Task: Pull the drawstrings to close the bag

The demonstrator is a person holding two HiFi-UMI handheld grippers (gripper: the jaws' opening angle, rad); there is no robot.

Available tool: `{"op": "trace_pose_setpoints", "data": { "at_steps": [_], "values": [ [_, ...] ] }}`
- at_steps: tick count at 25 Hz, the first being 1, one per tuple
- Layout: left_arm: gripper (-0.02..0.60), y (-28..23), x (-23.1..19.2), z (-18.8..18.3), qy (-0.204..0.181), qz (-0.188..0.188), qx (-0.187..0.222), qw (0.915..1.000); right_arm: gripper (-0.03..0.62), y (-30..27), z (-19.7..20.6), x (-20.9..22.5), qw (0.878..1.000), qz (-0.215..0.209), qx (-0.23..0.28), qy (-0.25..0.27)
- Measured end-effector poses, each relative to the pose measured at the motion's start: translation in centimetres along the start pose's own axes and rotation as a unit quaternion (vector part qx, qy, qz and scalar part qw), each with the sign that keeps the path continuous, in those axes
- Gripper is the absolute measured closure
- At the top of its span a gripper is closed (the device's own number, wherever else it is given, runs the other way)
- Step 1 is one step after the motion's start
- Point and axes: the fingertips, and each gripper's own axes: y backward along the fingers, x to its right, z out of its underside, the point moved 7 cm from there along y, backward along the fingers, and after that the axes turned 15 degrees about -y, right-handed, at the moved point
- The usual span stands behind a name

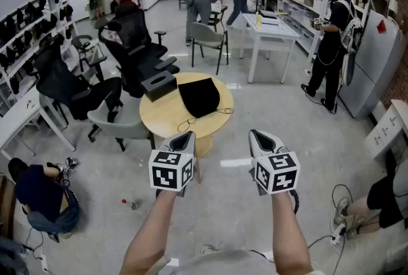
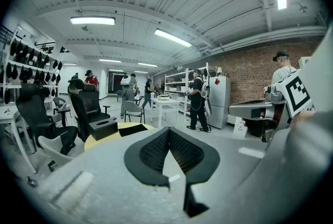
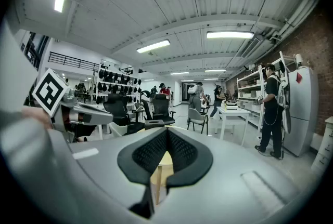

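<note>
A black drawstring bag (image 1: 199, 96) lies flat on a round wooden table (image 1: 162, 119). Its thin cords (image 1: 187, 122) trail over the tabletop toward me. My left gripper (image 1: 185, 137) and right gripper (image 1: 258, 136) hang side by side in the air, short of the table's near edge. Both are shut with nothing between the pads. In the left gripper view the shut gripper (image 2: 169, 137) points at the table (image 2: 101, 138), and the bag (image 2: 132, 130) shows as a dark patch. In the right gripper view the shut gripper (image 3: 167, 137) covers most of the table (image 3: 162, 161).
A black box (image 1: 158, 84) sits on the table's left side. Black office chairs (image 1: 137, 44) and a grey chair (image 1: 118, 124) crowd the table's left. Behind are a grey chair (image 1: 207, 37), a white table (image 1: 271, 28) and several people. A person (image 1: 38, 197) sits on the floor at lower left.
</note>
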Motion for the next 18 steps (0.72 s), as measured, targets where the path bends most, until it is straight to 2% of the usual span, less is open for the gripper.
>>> {"op": "trace_pose_setpoints", "data": {
  "at_steps": [8,18],
  "values": [
    [0.580,-0.76,-0.35,0.14,0.000,0.008,0.004,1.0000,0.590,-0.97,0.37,0.32,1.000,0.008,-0.003,-0.004],
    [0.578,-0.71,-0.28,0.86,0.012,-0.008,-0.005,0.9999,0.589,-0.61,0.54,0.51,1.000,0.003,-0.003,0.006]
  ]
}}
